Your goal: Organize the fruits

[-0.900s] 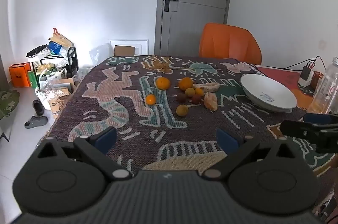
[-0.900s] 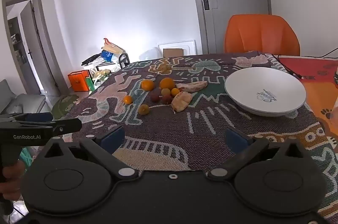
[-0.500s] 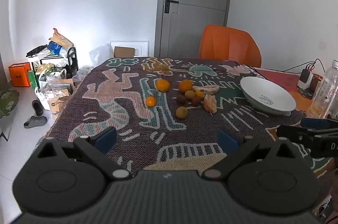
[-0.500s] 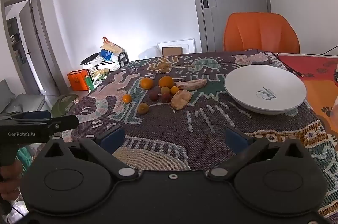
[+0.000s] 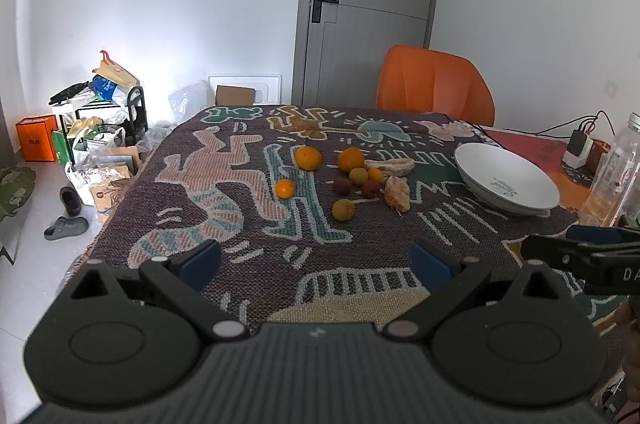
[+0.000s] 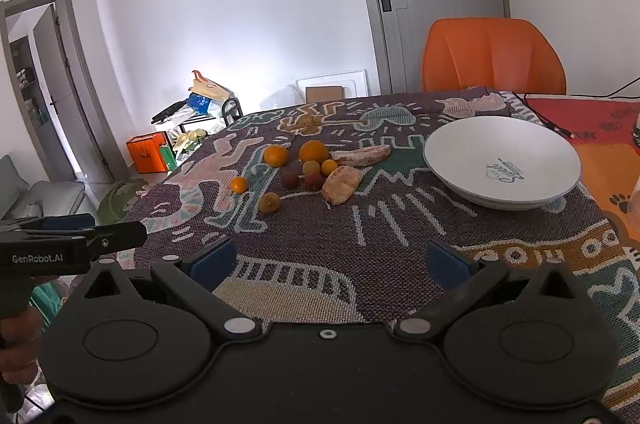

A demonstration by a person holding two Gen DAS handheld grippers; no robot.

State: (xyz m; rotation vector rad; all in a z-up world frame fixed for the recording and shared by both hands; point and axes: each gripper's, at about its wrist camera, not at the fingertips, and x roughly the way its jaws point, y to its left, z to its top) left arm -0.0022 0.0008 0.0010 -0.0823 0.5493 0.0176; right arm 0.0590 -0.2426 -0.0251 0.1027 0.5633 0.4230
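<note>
Several fruits lie in a loose cluster mid-table on the patterned cloth: a large orange (image 5: 308,158) (image 6: 275,156), a second orange (image 5: 351,158) (image 6: 314,151), a small tangerine (image 5: 285,188) (image 6: 239,184), a yellowish fruit (image 5: 343,210) (image 6: 269,202), two dark red fruits (image 6: 290,179), and pale peeled pieces (image 5: 397,191) (image 6: 342,183). An empty white bowl (image 5: 507,184) (image 6: 502,164) stands to their right. My left gripper (image 5: 315,264) hangs open over the near table edge, nothing between its blue pads. My right gripper (image 6: 329,260) is open too, well short of the fruit.
An orange chair (image 5: 434,86) (image 6: 494,55) stands behind the table's far side. A clear bottle (image 5: 612,172) and a charger with cables (image 5: 578,144) sit at the right edge. Bags, boxes and slippers (image 5: 66,226) clutter the floor on the left.
Both wrist views have drawn back and risen slightly; the fruit and bowl sit a little farther off in the picture. Nothing on the table moved, and both grippers stay open.
</note>
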